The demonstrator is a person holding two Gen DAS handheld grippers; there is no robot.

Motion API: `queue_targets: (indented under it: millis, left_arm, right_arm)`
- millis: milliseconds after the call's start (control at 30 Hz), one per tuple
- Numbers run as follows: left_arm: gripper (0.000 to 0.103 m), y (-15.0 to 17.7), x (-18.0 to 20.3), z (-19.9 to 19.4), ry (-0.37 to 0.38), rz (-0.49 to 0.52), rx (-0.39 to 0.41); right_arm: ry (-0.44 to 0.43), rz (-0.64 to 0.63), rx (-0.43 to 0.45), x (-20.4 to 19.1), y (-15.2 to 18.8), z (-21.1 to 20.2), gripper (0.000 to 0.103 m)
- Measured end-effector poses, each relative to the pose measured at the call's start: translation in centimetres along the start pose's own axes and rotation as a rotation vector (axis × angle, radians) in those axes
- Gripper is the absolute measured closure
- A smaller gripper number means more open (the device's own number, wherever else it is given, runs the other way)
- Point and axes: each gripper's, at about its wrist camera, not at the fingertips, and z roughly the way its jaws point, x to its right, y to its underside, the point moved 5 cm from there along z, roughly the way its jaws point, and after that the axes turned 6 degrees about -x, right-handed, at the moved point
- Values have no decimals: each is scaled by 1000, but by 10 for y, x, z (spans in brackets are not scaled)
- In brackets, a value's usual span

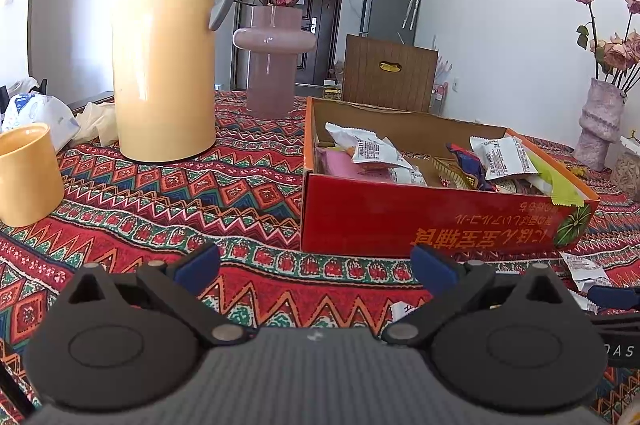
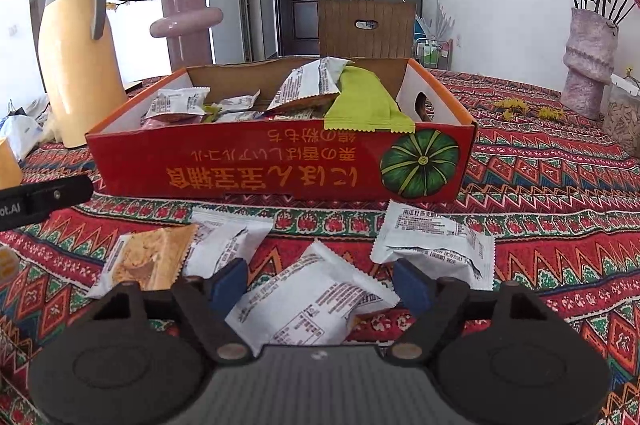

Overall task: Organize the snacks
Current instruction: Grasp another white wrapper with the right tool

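A red cardboard box stands on the patterned tablecloth and holds several snack packets. My left gripper is open and empty, just in front of the box's left part. My right gripper is open, its fingers on either side of a white snack packet that lies on the cloth. Other loose packets lie in front of the box: a white one to the right, a white one and an orange biscuit one to the left. A green packet hangs over the box's front wall.
A yellow thermos jug and a pink vase of flowers stand behind and left of the box. A yellow cup is at far left. A textured vase stands at right. A wooden chair back is behind.
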Motion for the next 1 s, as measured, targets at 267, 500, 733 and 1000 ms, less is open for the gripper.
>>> queue_targets:
  millis: [267, 500, 733, 1000]
  left_arm:
    - [0, 0, -1, -1, 2, -5, 6]
    - [0, 0, -2, -2, -3, -6, 5]
    - [0, 1, -2, -1, -13, -6, 2]
    - [0, 1, -3, -1, -16, -12, 6]
  right_arm:
    - [8, -22, -14, -3, 4, 4, 45]
    - [-23, -28, 5, -4, 6, -5, 93]
    - [-24, -22, 17, 0, 11, -14, 92]
    - [-21, 7, 50, 9, 10, -30, 37]
